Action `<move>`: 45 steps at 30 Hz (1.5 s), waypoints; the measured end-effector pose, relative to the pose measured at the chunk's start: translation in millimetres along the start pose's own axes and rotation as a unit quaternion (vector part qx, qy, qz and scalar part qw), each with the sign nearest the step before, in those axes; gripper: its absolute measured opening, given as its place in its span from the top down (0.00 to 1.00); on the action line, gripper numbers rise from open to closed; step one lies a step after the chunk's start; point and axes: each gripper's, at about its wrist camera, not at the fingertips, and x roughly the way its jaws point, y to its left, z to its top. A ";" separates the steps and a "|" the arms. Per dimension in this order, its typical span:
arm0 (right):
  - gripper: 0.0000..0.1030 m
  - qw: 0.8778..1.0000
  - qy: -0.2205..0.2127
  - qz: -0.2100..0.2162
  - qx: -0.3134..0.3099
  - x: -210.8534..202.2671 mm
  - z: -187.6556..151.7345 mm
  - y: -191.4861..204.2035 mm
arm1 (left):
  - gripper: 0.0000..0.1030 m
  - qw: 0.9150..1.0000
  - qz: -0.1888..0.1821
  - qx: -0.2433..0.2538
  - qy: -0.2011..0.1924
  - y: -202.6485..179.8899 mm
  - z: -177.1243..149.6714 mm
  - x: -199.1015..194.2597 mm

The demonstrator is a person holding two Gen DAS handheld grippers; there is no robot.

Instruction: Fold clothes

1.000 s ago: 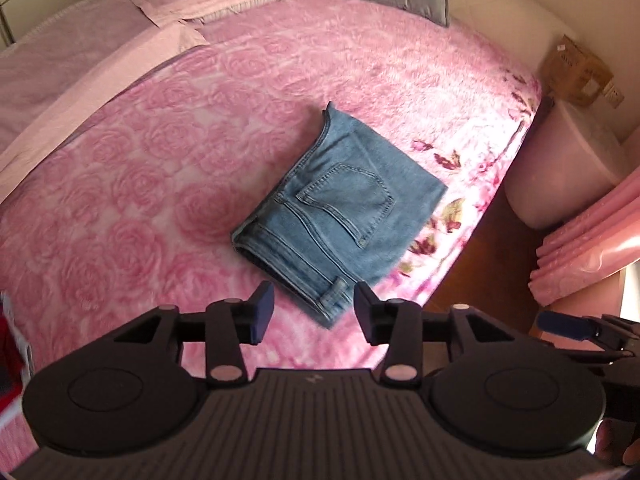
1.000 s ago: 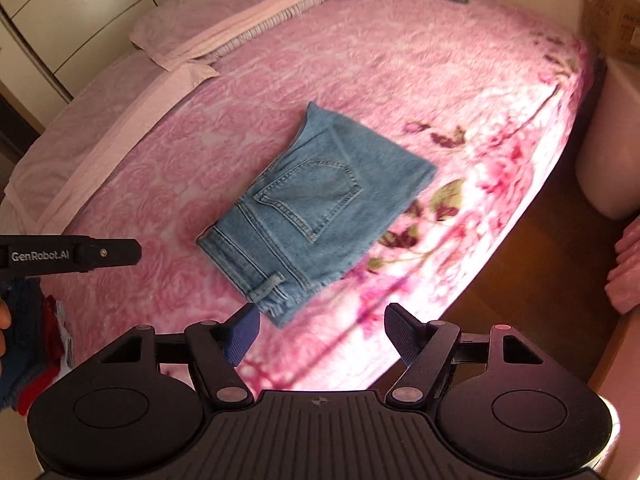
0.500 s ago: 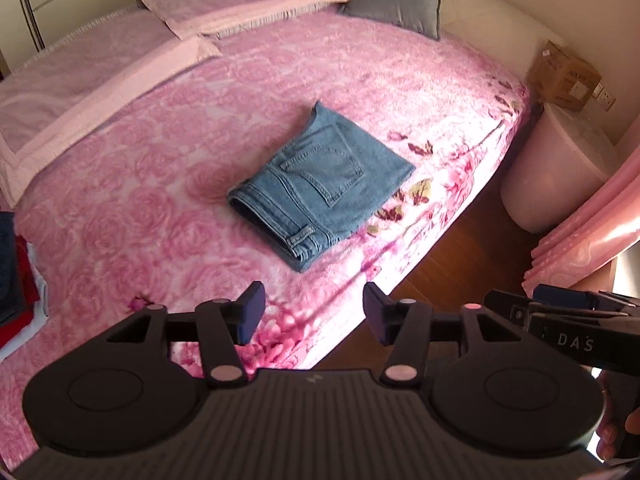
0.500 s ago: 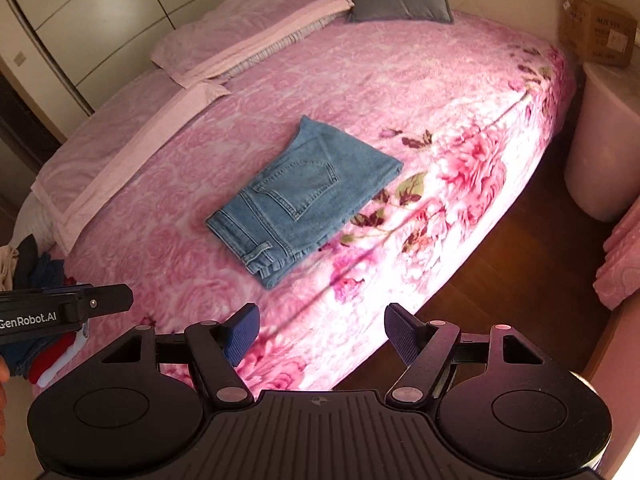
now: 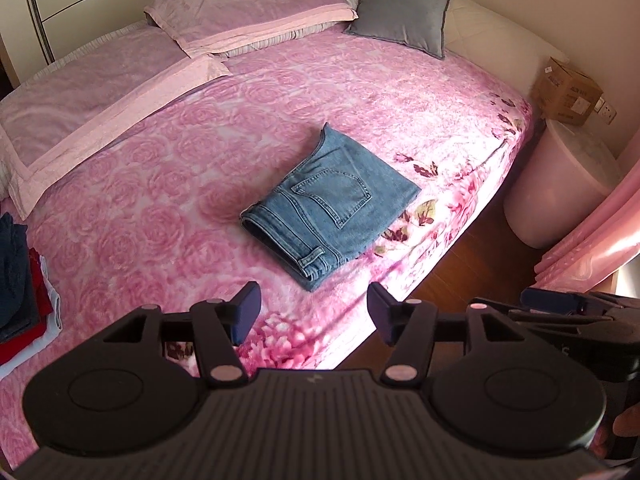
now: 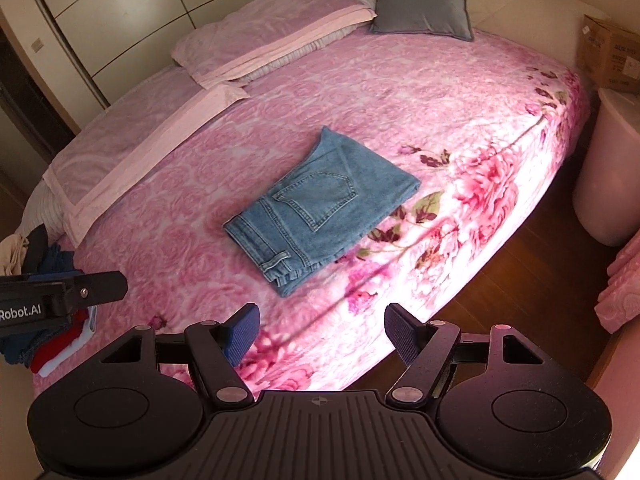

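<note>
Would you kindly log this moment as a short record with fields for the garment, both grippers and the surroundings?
garment: folded jeans, back pocket up, lying flat on the pink bedspread near the bed's edge
left gripper: fingers opening, nothing between them, clear of the jeans
right gripper: open, empty, clear of the jeans
other clothes: stacked pile at the bed's left edge
bedding: grey cushion and pink pillows at the head
</note>
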 end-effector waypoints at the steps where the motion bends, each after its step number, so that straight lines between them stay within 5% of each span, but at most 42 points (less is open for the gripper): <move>1: 0.30 1.000 0.000 -0.001 0.002 2.1 2.6 1.3 | 0.47 1.000 -0.001 0.001 0.001 2.0 2.4 1.9; 14: 0.30 0.999 -0.023 -0.005 0.032 32.0 49.6 21.1 | 0.47 1.000 -0.017 -0.002 -0.011 58.2 41.7 23.7; 23: 0.30 0.999 -0.020 0.005 0.040 58.4 77.2 11.5 | 0.46 0.992 -0.037 -0.116 0.011 141.7 27.6 40.9; 31: 0.30 1.000 0.018 0.013 0.011 100.2 91.3 -2.3 | 0.46 0.982 -0.059 -0.181 0.004 169.7 10.9 64.9; 37: 0.30 0.997 0.065 0.030 -0.030 140.6 127.7 -19.2 | 0.46 0.961 -0.062 -0.269 0.010 173.1 11.1 104.1; 45: 0.30 0.987 0.093 0.064 -0.114 189.8 221.3 -65.6 | 0.45 0.925 -0.047 -0.377 -0.001 123.6 26.4 160.8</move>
